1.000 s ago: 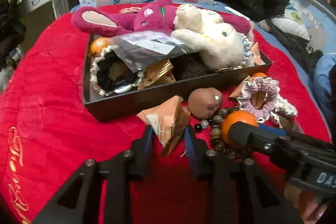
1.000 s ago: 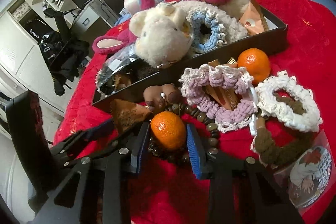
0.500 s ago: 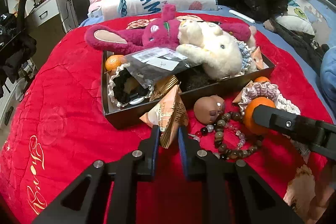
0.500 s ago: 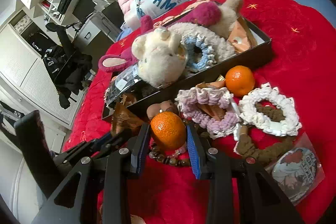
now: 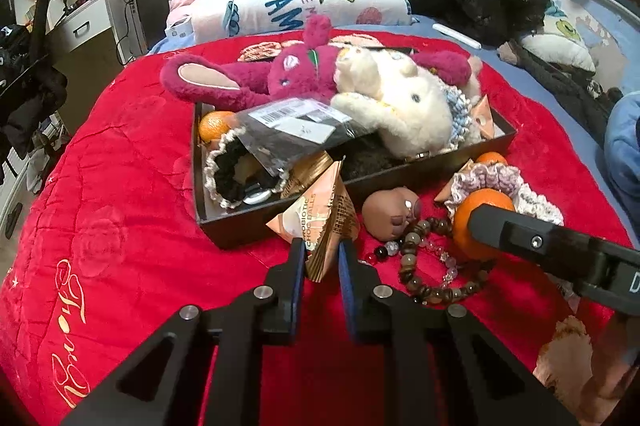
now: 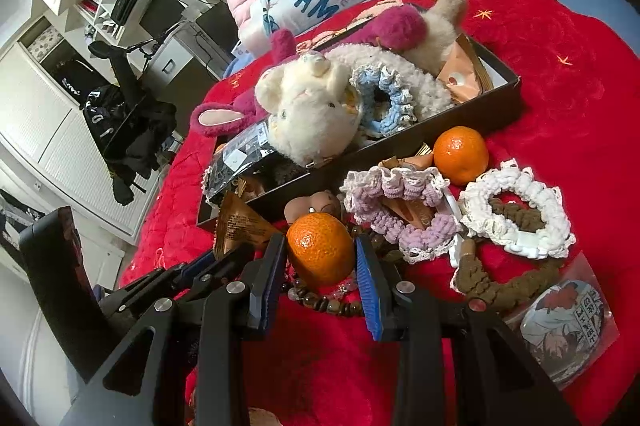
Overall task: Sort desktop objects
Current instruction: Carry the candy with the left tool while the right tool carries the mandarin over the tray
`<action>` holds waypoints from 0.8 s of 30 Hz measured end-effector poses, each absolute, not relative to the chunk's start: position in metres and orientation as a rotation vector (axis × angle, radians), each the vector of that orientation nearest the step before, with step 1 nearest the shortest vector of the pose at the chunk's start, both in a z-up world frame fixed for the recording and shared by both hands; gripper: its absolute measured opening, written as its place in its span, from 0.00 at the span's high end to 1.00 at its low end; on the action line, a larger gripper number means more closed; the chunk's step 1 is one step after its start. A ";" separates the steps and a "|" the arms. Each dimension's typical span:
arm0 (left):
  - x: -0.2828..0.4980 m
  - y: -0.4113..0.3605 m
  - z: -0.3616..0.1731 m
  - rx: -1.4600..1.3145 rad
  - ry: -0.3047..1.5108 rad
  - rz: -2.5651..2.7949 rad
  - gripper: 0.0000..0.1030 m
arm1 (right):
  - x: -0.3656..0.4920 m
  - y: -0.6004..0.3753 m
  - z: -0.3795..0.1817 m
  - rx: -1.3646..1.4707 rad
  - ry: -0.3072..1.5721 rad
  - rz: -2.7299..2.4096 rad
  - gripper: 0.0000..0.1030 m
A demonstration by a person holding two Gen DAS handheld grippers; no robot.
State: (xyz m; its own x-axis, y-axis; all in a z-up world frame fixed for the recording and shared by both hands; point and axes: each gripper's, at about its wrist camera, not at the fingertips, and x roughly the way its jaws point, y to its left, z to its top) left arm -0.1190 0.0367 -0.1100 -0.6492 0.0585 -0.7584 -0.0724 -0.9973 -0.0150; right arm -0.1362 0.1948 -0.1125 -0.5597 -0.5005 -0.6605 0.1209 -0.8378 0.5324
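Snack packet [image 5: 325, 222] now raised, pinched

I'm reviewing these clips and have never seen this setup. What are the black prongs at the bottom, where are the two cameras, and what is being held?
No robot here: a person carries a two-finger gripper in each hand, with a fisheye camera on each looking along its fingers. The left gripper has just closed on a chocolate-ball packet. The right gripper holds a mandarin between its pads. On the red quilt lie a bead bracelet, crocheted scrunchies, a second mandarin, and a dark tray with plush toys.
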 end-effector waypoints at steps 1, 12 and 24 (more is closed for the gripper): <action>-0.119 0.034 -0.108 -1.277 0.014 2.794 0.84 | -0.136 0.195 -0.112 1.217 -0.618 -2.416 0.68; -0.112 0.020 -0.084 -1.208 -0.075 2.824 0.85 | -0.136 0.197 -0.109 1.203 -0.626 -2.426 0.68; -0.104 0.023 -0.066 -1.148 -0.071 2.823 0.85 | -0.126 0.180 -0.083 1.081 -0.505 -2.479 0.68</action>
State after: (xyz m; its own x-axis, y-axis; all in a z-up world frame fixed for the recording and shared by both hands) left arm -0.1044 0.0231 -0.0655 -0.7127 0.1040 -0.6937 -0.0688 -0.9945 -0.0783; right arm -0.1258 0.1795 -0.0830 -0.6275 -0.4820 -0.6115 0.2046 -0.8598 0.4678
